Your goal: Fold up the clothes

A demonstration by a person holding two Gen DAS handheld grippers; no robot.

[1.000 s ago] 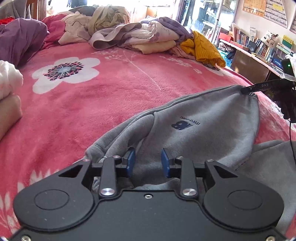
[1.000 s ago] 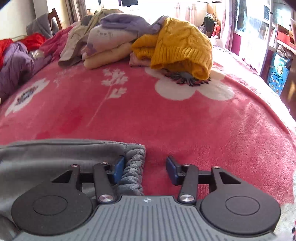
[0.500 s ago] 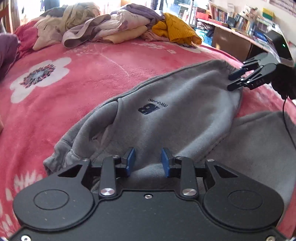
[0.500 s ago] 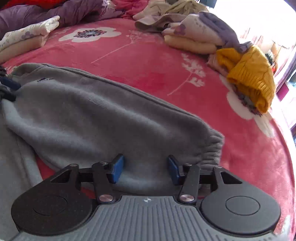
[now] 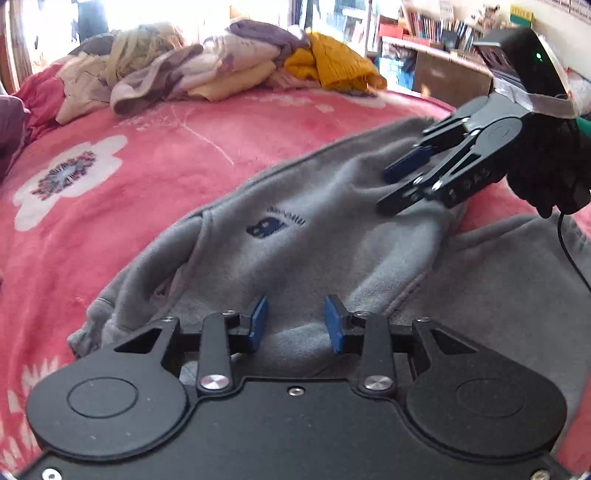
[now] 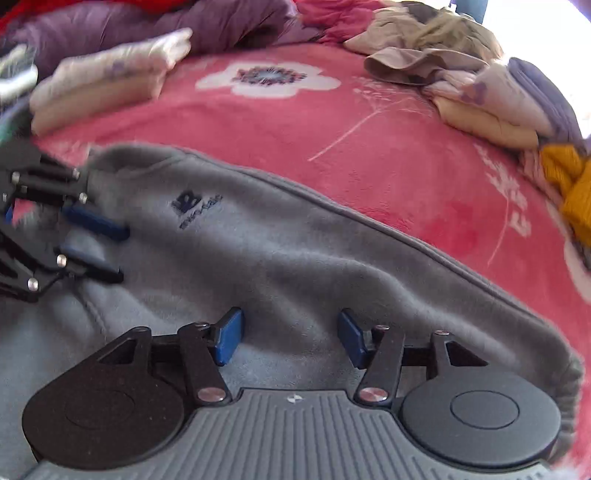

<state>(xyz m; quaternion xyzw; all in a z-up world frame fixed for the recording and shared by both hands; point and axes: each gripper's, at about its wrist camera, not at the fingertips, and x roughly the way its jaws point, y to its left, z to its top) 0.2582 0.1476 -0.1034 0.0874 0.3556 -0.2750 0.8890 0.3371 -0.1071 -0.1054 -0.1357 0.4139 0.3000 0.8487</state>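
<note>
Pink plush covers the bed — a blanket (image 5: 229,155) printed with white flowers and thin white stems, its pile soft and slightly matted. Seen from the left wrist, grey fleece trousers (image 5: 295,251) lie across it, one leg folded over the rest, a small dark logo (image 5: 275,226) stitched on the upper layer. Beyond the trousers, at the far edge of the blanket, sits a heap of unfolded clothes (image 5: 207,74), with a mustard cable-knit sweater (image 5: 334,62) at its right end. Behind the sweater runs a desk with shelves of books (image 5: 436,31), blurred. The left gripper (image 5: 295,325) hovers low over the near part of the trousers, its blue pads spread with only flat fleece between them. To the upper right of the logo the right gripper (image 5: 404,186), held in a black-gloved hand (image 5: 546,170), hangs over the leg's cuff end, jaws parted.

From the right wrist, the trousers (image 6: 314,266) show a thick, brushed nap, a raised side seam and a gathered, ribbed cuff at the right end. The right gripper (image 6: 290,338) is spread wide just above the fleece, pinching nothing. Left of the logo (image 6: 194,205) the left gripper (image 6: 101,251) reaches in, pads apart. Past the trousers the blanket (image 6: 369,155) runs on to a folded stack of pale garments (image 6: 99,81) — cream and lilac-flowered — with purple bedding (image 6: 147,22) behind it, while the clothes heap (image 6: 461,74) lies to the right.
</note>
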